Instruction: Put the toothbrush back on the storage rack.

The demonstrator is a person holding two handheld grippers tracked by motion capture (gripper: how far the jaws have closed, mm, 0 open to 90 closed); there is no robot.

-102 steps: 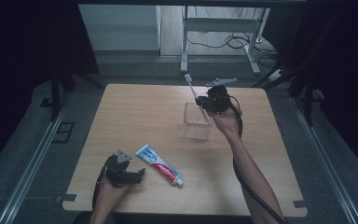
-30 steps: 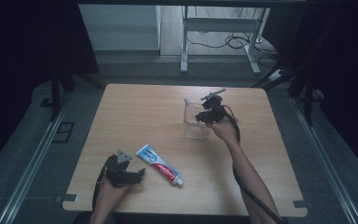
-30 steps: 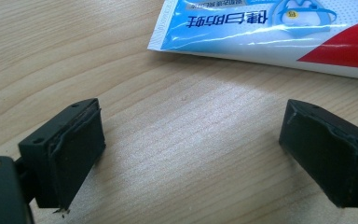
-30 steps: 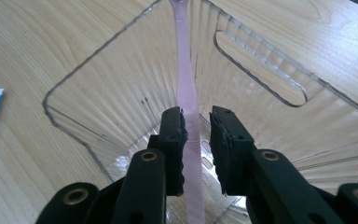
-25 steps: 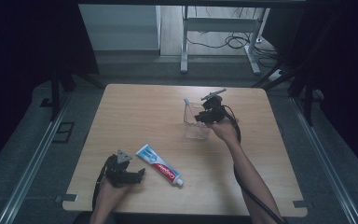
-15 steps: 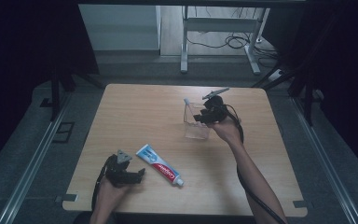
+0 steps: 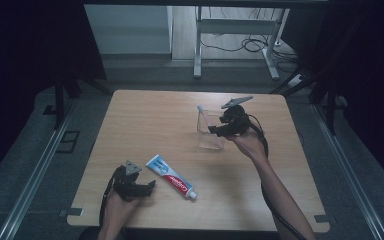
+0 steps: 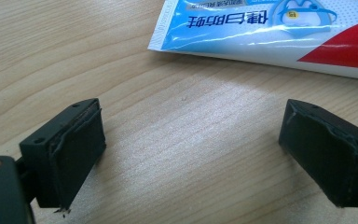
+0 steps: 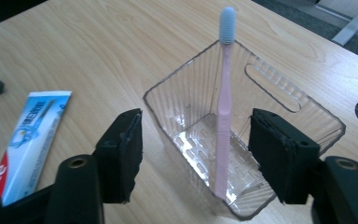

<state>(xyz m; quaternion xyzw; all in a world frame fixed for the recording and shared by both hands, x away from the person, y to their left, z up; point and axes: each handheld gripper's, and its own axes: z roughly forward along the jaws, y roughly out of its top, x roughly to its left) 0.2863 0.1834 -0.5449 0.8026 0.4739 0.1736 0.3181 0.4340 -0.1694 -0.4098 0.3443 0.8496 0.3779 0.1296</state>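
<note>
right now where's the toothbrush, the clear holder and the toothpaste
toothbrush [image 9: 223, 116], right gripper view, middle of its pink handle
clear holder [image 9: 177, 93], right gripper view, ribbed far-left wall
toothpaste tube [image 7: 170, 177], high view, middle of the tube's body

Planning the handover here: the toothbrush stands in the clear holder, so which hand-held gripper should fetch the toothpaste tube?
Left. The left hand-held gripper sits open right beside the toothpaste tube, while the right hand-held gripper is across the table at the clear holder.

Pink toothbrush [image 9: 223, 107] stands inside clear holder [image 9: 284, 93].
</note>
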